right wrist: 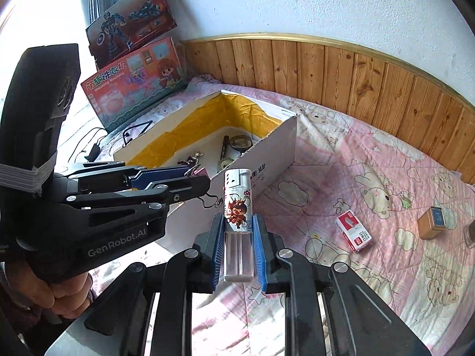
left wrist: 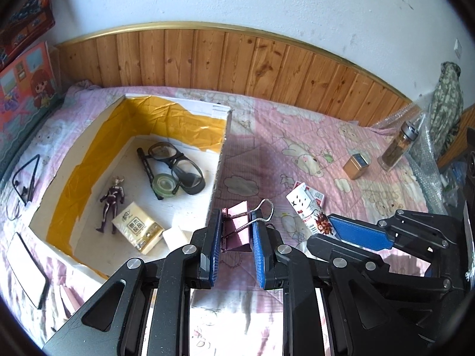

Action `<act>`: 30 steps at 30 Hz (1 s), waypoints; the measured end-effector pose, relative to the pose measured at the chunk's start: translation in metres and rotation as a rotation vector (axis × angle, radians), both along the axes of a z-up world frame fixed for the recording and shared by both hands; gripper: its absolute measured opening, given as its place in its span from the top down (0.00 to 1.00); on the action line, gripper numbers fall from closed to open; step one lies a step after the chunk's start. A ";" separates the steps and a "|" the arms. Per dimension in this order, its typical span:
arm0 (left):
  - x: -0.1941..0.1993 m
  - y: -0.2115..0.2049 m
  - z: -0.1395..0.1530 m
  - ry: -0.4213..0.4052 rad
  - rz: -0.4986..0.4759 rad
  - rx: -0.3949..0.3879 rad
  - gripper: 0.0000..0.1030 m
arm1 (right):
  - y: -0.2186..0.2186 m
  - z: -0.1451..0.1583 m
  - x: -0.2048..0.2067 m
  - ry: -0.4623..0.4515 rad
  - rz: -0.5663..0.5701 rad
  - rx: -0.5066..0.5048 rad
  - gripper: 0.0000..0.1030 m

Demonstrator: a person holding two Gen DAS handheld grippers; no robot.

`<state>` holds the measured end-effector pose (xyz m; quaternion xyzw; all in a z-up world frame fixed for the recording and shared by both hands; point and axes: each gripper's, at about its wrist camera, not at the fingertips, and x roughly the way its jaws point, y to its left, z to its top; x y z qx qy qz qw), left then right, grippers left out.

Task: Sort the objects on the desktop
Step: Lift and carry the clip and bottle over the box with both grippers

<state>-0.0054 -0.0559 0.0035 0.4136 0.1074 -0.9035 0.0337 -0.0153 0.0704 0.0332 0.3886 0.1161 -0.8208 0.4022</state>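
Observation:
My left gripper (left wrist: 236, 219) is shut on a pink binder clip (left wrist: 237, 227), held just right of the near right corner of the white cardboard box (left wrist: 219, 160). The box has a yellow lining and holds goggles (left wrist: 178, 164), a tape roll (left wrist: 164, 184), a toy figure (left wrist: 110, 203), a tissue pack (left wrist: 138, 227) and a black pen. My right gripper (right wrist: 237, 222) is shut on a lighter (right wrist: 238, 207) with a cartoon print, held upright above the pink quilt, right of the box (right wrist: 267, 160). The left gripper (right wrist: 166, 178) shows beside it.
On the quilt lie a red and white small box (right wrist: 353, 231), a gold tin (right wrist: 432, 222) and a glass bottle (left wrist: 397, 145). Toy boxes (right wrist: 133, 83) stand at the left wall. A phone (left wrist: 26, 270) and black cables (left wrist: 25, 178) lie left of the box.

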 end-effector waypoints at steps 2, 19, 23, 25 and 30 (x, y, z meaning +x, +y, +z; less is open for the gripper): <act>0.001 -0.009 0.002 -0.002 0.014 0.005 0.81 | -0.004 0.002 0.002 0.005 0.003 -0.005 0.80; -0.009 -0.081 -0.002 0.011 0.128 0.126 0.81 | -0.059 0.005 0.004 0.030 0.041 -0.020 0.80; -0.012 -0.100 -0.007 0.004 0.163 0.156 0.81 | -0.067 0.002 0.003 0.023 0.044 -0.025 0.80; -0.016 -0.107 -0.011 -0.006 0.176 0.170 0.81 | -0.072 0.001 0.003 0.022 0.045 -0.023 0.80; -0.027 -0.123 -0.020 -0.032 0.209 0.218 0.81 | -0.088 0.000 0.002 0.019 0.059 -0.013 0.80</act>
